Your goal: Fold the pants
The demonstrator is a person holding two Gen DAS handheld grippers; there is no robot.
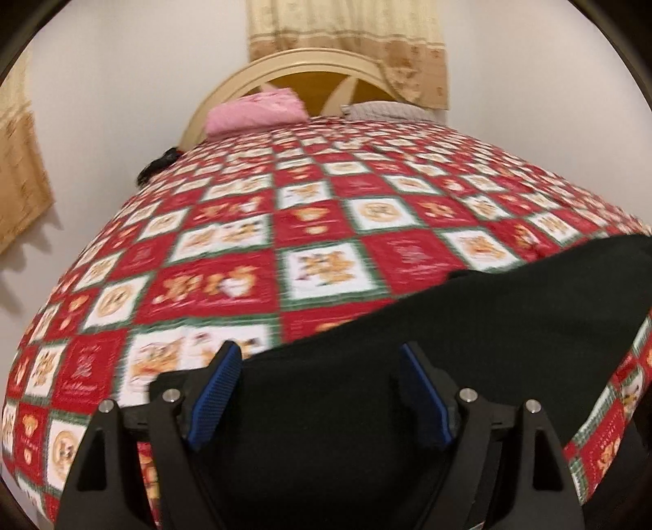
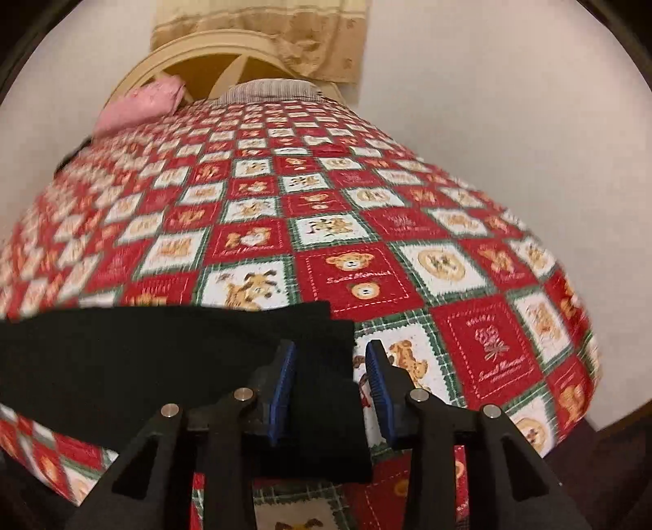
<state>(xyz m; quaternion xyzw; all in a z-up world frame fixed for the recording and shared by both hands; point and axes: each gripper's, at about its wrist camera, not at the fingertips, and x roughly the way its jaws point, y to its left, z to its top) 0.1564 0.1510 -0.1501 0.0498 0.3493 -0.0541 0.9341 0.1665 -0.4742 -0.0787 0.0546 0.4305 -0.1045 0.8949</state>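
Note:
The black pants [image 1: 468, 326] lie flat on the red-and-white patchwork quilt [image 1: 228, 281], stretching from the lower middle to the right edge of the left wrist view. My left gripper [image 1: 320, 354] hovers over them with its blue pads wide apart, open and holding nothing. In the right wrist view the pants [image 2: 163, 358] run in from the left and end in a straight edge near the middle. My right gripper [image 2: 330, 350] straddles that edge, jaws partly apart. A strip of quilt [image 2: 489, 261] shows between the cloth and the right pad [image 2: 377, 383], so nothing is pinched.
At the far end of the bed, a pink pillow [image 1: 254, 112] and a striped grey pillow [image 1: 387, 110] rest against a rounded cream headboard [image 1: 309, 67]. A beige curtain [image 1: 346, 32] hangs behind. Something dark [image 1: 157, 165] sits at the bed's far left edge. White walls flank the bed.

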